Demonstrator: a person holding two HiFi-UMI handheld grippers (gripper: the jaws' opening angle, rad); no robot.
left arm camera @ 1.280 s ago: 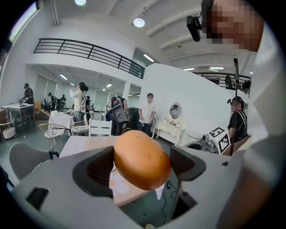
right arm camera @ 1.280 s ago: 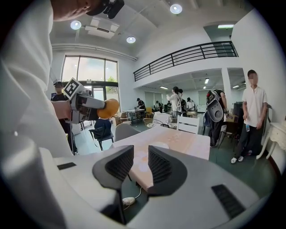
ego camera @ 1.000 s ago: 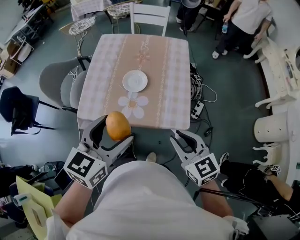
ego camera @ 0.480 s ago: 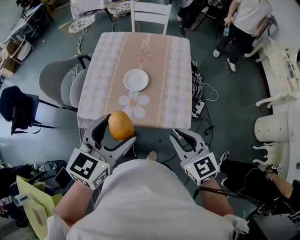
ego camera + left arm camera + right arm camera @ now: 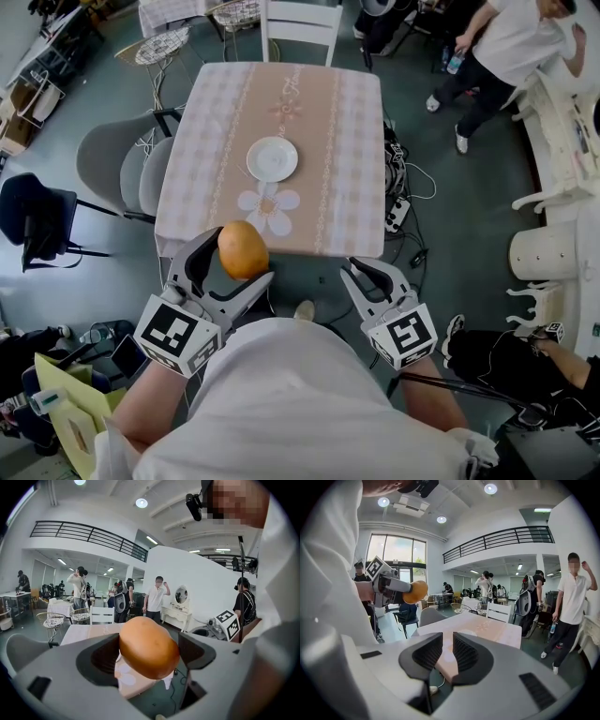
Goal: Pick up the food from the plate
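A round orange-brown piece of food [image 5: 243, 249] is clamped in my left gripper [image 5: 234, 263], held in the air just off the near edge of the table [image 5: 328, 141]. In the left gripper view the food [image 5: 147, 647] fills the gap of the left gripper [image 5: 147, 654], both pads pressing on it. The white plate [image 5: 272, 158] sits bare in the table's middle. My right gripper [image 5: 362, 272] hangs off the table's near right corner. Its jaws are closing to a narrow gap with nothing between them, as the right gripper view shows [image 5: 447, 651]. That view also catches the food [image 5: 415, 591] at the left.
A white chair [image 5: 300, 23] stands at the table's far end, with grey chairs [image 5: 112, 164] on its left. Cables and a power strip [image 5: 398, 211] lie on the floor to its right. A person [image 5: 497, 47] and white furniture [image 5: 553, 122] are at the right.
My left gripper has drifted slightly right and forward with the food. The right gripper's jaws have drawn closer together. The person at the top right has shifted.
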